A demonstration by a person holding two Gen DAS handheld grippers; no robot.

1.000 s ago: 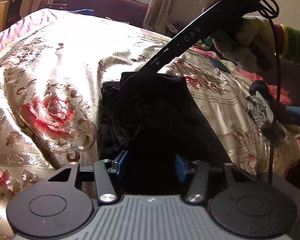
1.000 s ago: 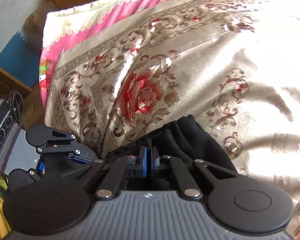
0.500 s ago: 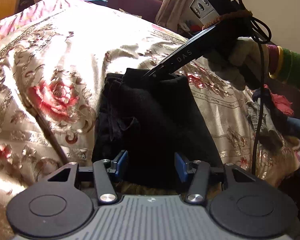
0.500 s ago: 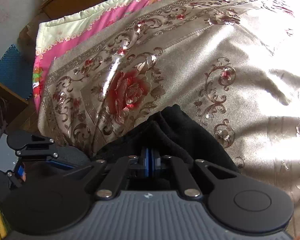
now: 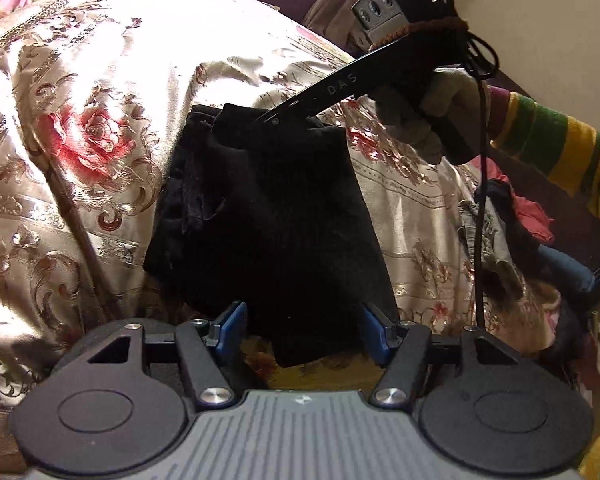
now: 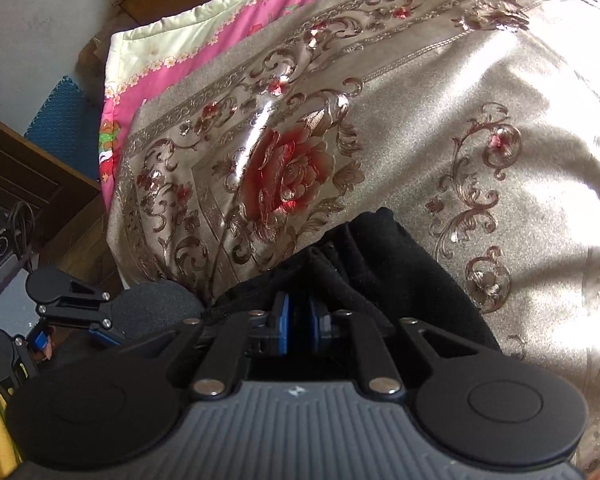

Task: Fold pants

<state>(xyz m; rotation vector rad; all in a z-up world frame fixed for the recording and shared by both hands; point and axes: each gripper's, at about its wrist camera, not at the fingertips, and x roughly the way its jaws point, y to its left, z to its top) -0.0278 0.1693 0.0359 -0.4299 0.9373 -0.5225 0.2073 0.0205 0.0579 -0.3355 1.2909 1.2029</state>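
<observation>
The black pants [image 5: 268,208] lie folded in a compact bundle on the floral bedspread [image 5: 84,80]. My left gripper [image 5: 302,330] is open, its blue pads on either side of the bundle's near edge, holding nothing. My right gripper [image 5: 266,118] reaches in from the upper right and touches the bundle's far edge. In the right wrist view the right gripper [image 6: 299,322] has its blue pads nearly together with a small gap, against the black pants [image 6: 380,264]. The left gripper [image 6: 72,308] shows at the lower left there.
The gold bedspread with red roses [image 6: 292,172] covers the bed. A pink quilt [image 6: 204,40] lies at its far edge. A pile of other clothes [image 5: 516,224] sits at the right. A wooden cabinet [image 6: 16,176] stands off the bed.
My left gripper has let go of the pants, opened wide and pulled back. The right gripper's pads have parted slightly and it has lowered the far edge onto the bundle.
</observation>
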